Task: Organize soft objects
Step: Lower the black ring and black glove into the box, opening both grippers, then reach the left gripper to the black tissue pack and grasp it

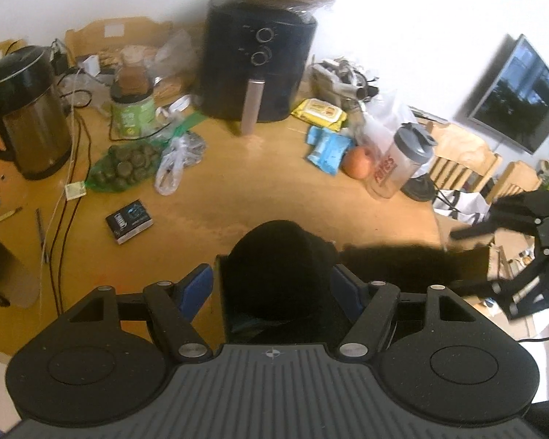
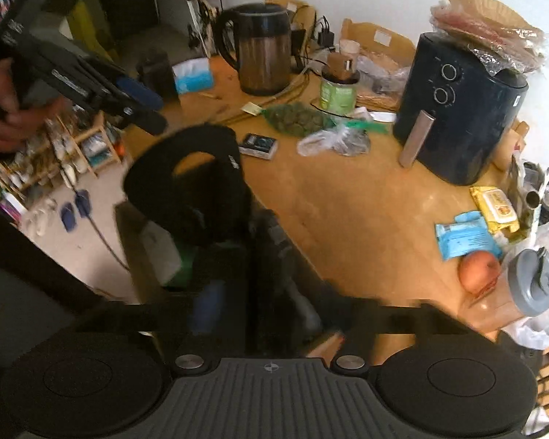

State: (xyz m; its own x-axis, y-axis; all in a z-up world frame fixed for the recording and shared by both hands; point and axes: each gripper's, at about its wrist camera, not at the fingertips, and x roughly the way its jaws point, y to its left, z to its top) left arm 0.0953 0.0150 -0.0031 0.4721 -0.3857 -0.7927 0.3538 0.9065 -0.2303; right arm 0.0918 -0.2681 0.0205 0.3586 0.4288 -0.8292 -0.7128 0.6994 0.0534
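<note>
A black soft garment, like a cap or knit piece, bulges up between the fingers of my left gripper, over a dark open box at the table's near edge. A black strip of it runs right to my right gripper. In the right wrist view the black fabric with a loop hole hangs over the box; my right gripper is closed on its dark lower part, blurred. The left gripper hovers above, fingers apart.
On the wooden table stand a black air fryer, a kettle, a green jar, a net bag, a small black box, blue packets, an apple and a shaker bottle.
</note>
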